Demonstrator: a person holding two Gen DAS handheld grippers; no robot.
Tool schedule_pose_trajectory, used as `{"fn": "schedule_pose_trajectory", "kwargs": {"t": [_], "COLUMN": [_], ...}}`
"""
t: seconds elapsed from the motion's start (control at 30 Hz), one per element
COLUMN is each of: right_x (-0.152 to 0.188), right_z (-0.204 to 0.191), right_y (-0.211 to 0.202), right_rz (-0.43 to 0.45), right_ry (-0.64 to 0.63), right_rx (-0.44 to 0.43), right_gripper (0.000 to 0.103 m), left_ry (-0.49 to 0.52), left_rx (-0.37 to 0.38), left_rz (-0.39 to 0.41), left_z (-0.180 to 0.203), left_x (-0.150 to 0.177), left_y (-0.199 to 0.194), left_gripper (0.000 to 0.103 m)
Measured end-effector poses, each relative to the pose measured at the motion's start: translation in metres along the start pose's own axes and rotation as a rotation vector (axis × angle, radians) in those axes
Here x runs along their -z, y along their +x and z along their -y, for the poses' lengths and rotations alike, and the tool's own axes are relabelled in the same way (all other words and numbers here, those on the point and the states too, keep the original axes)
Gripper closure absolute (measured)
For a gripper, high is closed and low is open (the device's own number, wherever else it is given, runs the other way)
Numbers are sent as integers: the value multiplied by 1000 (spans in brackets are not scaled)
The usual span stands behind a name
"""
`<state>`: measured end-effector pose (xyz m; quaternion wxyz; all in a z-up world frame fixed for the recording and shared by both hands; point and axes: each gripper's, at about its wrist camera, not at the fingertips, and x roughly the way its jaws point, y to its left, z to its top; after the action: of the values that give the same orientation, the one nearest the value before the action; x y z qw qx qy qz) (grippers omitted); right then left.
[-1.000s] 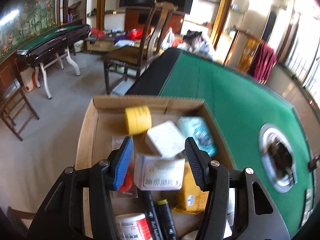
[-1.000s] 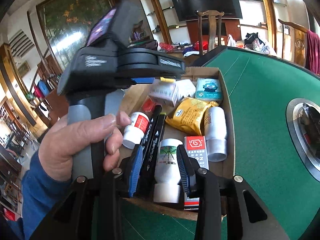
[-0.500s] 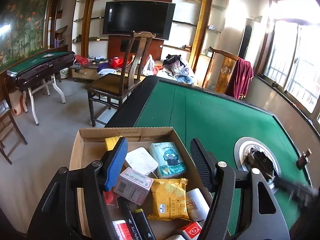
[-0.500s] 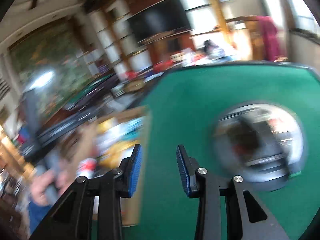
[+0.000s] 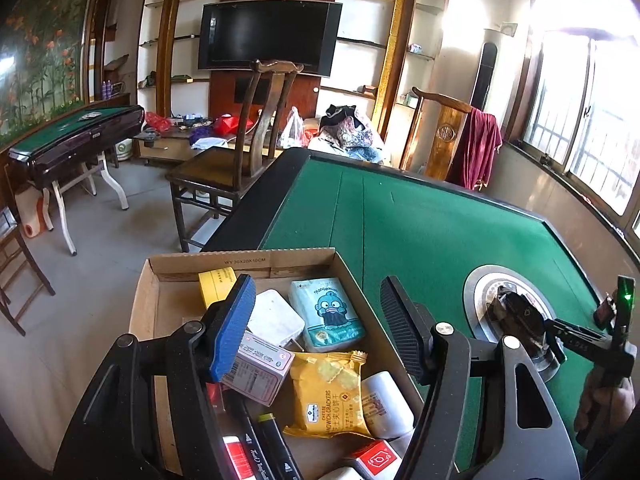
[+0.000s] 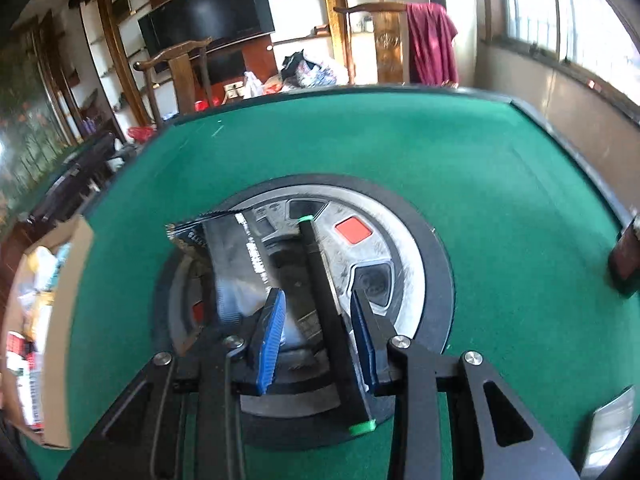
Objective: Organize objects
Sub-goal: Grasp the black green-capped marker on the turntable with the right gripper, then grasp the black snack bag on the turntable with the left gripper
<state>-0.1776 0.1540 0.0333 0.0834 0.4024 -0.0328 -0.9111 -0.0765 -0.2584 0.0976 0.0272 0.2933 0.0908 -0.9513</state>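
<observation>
My left gripper (image 5: 316, 284) hangs open above a cardboard box (image 5: 240, 260), with nothing between its pads. Inside lie a yellow tape roll (image 5: 218, 282), a tissue pack (image 5: 326, 312), a small pink-and-white carton (image 5: 260, 372), a yellow cracker packet (image 5: 328, 396), a white bottle (image 5: 384, 400) and markers (image 5: 260, 448). My right gripper (image 6: 316, 296) is low over the round metal hub (image 6: 400, 240) in the green table. Its jaws are closing around a black marker with green ends (image 6: 320, 272), which lies against the right pad only. A dark foil packet (image 6: 232, 256) lies just left.
A dark object (image 6: 624, 260) stands at the table's right edge and a silvery packet (image 6: 608, 436) lies near the lower right. A wooden chair (image 5: 240, 160) stands beyond the box. The person's hand (image 5: 600, 404) holds the right gripper at the right.
The left gripper opened wider and rose from around the pink-and-white carton, which now lies in the box. The right gripper swung from over the box to the round hub.
</observation>
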Motion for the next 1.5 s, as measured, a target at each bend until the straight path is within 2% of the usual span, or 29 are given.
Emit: {"fn": "schedule_pose_trajectory", "kwargs": {"t": [0.07,0.2,0.27,0.33,0.4,0.53,0.57,0.6,0.7,0.83,0.87,0.93,1.03,1.17,1.23,1.27,1.33,1.47,1.5], "right_x": [-1,2,4,7,6,2,3,4,6,1,0,-1,0,1,0,0,-1,1,1], "right_z": [2,1,-5,-1,11,32,38,44,59,63,62,61,65,68,68,69,67,62,60], "right_y": [6,14,9,5,-4,-39,-48,-56,-72,-67,-67,-67,-70,-73,-71,-70,-68,-65,-63], "right_rz": [-12,-49,-56,-71,-67,-1,15,33,74,78,77,83,89,99,96,95,89,86,80], "right_ry": [-4,-11,-46,-25,60,165,183,203,253,282,276,284,300,315,315,314,309,287,279], "right_rx": [5,34,70,88,61,3,-16,-35,-70,-105,-106,-109,-120,-113,-115,-114,-120,-118,-122], "right_gripper": [70,90,90,90,90,90,90,90,90,90,90,90,90,90,90,90,90,90,90], "left_ry": [7,36,51,61,87,34,30,40,92,46,42,40,37,57,78,87,114,155,165], "left_rx": [1,16,54,86,134,371,414,425,361,305,269,182,125,102,100,99,82,115,117], "left_rz": [-3,-6,-20,-40,-93,-273,-339,-381,-459,-556,-568,-571,-585,-619,-581,-558,-530,-488,-474], "left_z": [4,16,27,40,64,117,137,154,204,241,250,257,268,280,284,284,280,262,258], "left_x": [1,4,5,6,7,9,10,11,14,14,13,9,11,24,28,30,32,39,42], "left_y": [0,0,0,-1,4,23,32,40,66,103,113,126,145,169,168,166,162,145,139], "left_gripper": [37,37,37,35,31,31,30,30,30,30,30,30,30,30,31,35,50,57,69]}}
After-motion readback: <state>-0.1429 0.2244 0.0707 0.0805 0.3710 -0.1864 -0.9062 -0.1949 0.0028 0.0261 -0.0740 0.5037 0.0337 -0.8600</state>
